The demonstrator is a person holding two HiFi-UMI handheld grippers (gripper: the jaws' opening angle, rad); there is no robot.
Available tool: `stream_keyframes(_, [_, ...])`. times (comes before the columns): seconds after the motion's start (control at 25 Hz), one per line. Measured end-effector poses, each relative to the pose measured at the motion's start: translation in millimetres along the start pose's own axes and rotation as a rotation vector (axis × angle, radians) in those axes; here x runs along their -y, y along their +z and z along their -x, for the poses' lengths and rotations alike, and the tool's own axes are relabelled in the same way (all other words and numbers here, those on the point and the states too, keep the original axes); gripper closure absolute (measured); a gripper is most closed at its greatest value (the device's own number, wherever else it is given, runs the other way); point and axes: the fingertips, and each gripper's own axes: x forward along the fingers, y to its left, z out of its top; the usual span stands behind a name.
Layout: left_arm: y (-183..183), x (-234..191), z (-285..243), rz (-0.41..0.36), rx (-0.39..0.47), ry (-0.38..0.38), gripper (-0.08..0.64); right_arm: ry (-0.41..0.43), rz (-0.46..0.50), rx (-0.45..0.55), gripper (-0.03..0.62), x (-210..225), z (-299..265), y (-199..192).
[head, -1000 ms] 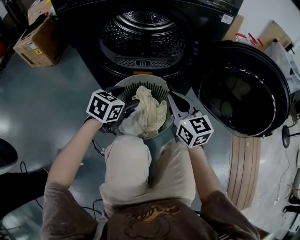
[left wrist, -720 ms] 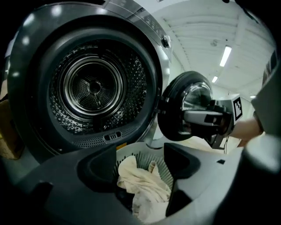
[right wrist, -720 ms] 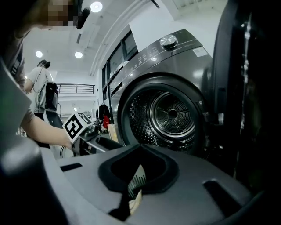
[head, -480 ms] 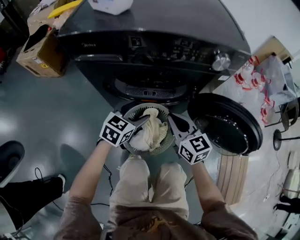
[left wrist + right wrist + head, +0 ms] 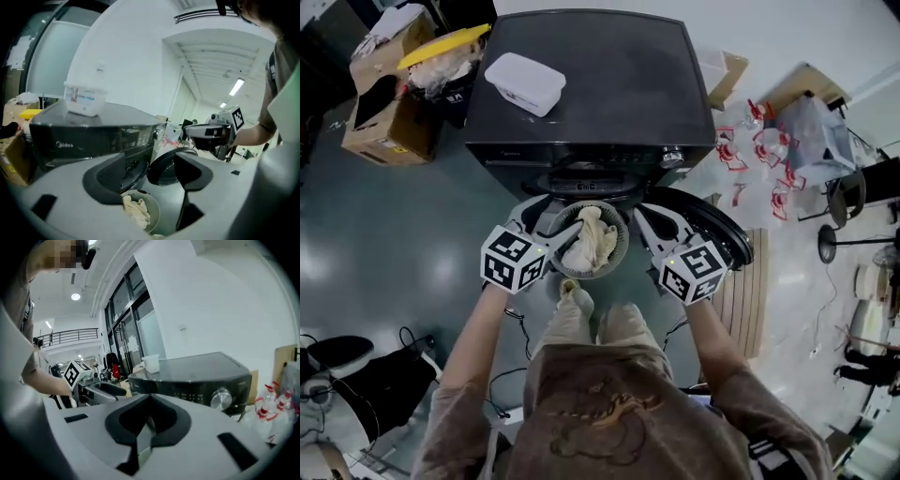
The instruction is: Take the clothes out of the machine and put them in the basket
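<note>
Clothes (image 5: 589, 242) lie bundled in the basket (image 5: 622, 255) on the floor, below and between the two tongs, the pale heap running lengthwise toward the machine (image 5: 591, 94). Left tongs (image 5: 546, 219) hang released and empty over the basket's left rim, seemingly the nearer. Right tongs (image 5: 649, 217) are clenched on nothing beside its right rim. Just beyond, the door (image 5: 724, 236) swings open to the right. The drum's inside is hidden from above. A tub (image 5: 525, 82) sits on the machine's top.

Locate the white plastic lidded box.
Head view: the white plastic lidded box sits on top of the black laundry machine, toward its left side, with a brown cardboard box further left.
</note>
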Motion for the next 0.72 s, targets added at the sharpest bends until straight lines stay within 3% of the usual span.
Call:
stream_keyframes(0.2, [78.1, 25.2, 42.0, 0.005, 0.083, -0.011, 0.236, 0.003, 0.019, -0.005, 0.595, -28.7, 28.8, 68.6])
stream_keyframes(0.32, [106.8, 31.0, 58.3, -0.039, 0.117, -0.014, 0.236, 0.030, 0.038, 0.002, 0.595, -45.6, 32.5, 92.9])
stream_keyframes(0.52, [138.4, 23.2, 73.6, -0.001, 0.193, -0.010, 0.253, 0.028, 0.053, 0.028, 0.595, -47.9, 18.7, 115.7])
stream_keyframes(0.72, [154.8, 17.9, 87.0, -0.027, 0.237, -0.004, 0.343, 0.033, 0.074, 0.053, 0.595, -50.2, 9.1, 133.1])
